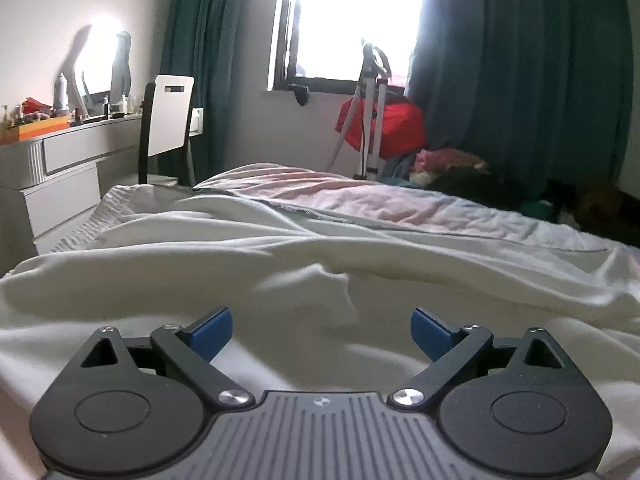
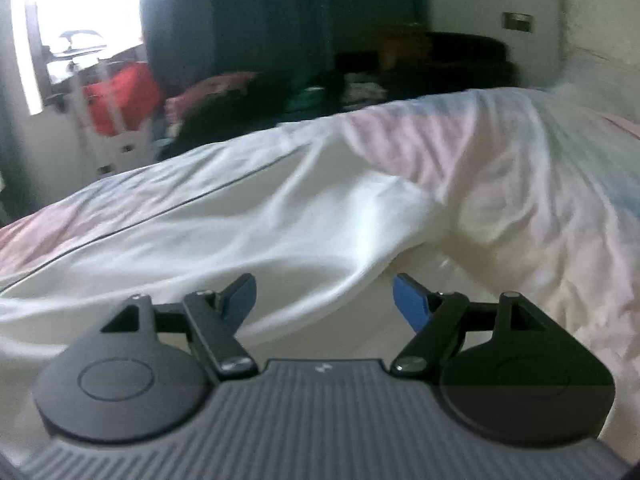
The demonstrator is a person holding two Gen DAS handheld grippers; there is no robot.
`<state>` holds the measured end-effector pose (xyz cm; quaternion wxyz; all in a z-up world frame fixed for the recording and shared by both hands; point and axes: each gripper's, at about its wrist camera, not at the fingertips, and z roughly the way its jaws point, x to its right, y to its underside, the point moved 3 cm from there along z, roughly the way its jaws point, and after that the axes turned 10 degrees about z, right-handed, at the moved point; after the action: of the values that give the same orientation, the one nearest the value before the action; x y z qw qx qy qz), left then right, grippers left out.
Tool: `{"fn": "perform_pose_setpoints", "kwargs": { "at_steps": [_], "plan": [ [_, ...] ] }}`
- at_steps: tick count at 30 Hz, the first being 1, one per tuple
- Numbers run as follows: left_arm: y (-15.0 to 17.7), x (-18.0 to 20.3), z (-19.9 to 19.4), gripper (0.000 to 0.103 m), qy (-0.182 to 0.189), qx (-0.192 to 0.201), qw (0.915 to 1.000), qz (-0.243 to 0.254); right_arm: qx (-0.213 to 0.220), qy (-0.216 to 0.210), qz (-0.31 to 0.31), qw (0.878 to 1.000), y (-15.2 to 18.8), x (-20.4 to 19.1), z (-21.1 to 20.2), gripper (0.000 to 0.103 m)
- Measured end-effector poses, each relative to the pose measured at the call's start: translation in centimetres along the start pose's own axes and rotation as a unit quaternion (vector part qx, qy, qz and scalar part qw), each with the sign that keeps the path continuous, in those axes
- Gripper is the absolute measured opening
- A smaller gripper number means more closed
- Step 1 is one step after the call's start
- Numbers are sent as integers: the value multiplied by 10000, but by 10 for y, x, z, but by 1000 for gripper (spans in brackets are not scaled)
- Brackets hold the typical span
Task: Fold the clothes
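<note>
Garment (image 1: 280, 280) lies rumpled on the bed (image 1: 400, 204), directly ahead of both claws. Behind bed: window (image 1: 352, 20) centre, tripod (image 1: 372, 112) below it, chair (image 1: 168, 124) and dresser (image 1: 60, 160) left, clothes pile (image 1: 460, 168) right.

One white garment (image 1: 280, 280) lies rumpled on one bed (image 1: 400, 204). Two claws are in view, the left claw (image 1: 321, 334) and the right claw (image 2: 324, 304), each with two blue pads (image 1: 212, 336). Around the room stand one white chair (image 1: 168, 120), one bright window (image 1: 356, 16), one red bag (image 1: 396, 130) and one tripod (image 1: 372, 104).
</note>
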<state>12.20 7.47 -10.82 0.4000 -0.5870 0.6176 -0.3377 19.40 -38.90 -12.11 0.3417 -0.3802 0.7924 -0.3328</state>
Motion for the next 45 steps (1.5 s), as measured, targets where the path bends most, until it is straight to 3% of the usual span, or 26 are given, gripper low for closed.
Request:
{"fn": "perform_pose_setpoints", "kwargs": {
  "at_steps": [7,12,17,20,24,28,32,35,39,42,45],
  "plan": [
    [-7,-11,-47,97,-35,134,9999,-83,308,-754,-617,9948,7,-14,-90,77],
    [-8,-10,-74,98,-15,260,9996,69,447,-998,-884,9901,16,-20,-127,77],
    [-1,-43,-77,98,-17,-188,9991,-369,566,-991,-711,9909,16,-11,-143,77],
    [3,-66,-77,98,-27,-491,9965,-673,632,-669,-303,9953,7,8,-141,77],
    [4,-105,-77,97,-210,-840,9907,-1047,501,80,777,9957,-4,54,-128,77],
    [-7,-152,-71,97,-543,-1020,9864,-1167,449,912,1033,9894,-6,83,-111,77],
    [-13,-186,-62,100,-681,-980,9864,-1126,62,1043,1532,9827,-2,106,-88,77],
    [1,-203,-55,100,-773,-941,9802,-1559,-325,995,2152,9709,7,122,-74,77],
    [19,-205,-44,99,-349,-1201,9744,-1871,-382,1196,2646,9561,13,135,-68,77],
    [16,-203,-49,100,-499,-1116,9769,-1754,-476,1186,2952,9468,18,142,-61,77],
    [15,-199,-53,101,-625,-1068,9783,-1661,-740,1134,3517,9263,29,157,-48,77]
  ]
}}
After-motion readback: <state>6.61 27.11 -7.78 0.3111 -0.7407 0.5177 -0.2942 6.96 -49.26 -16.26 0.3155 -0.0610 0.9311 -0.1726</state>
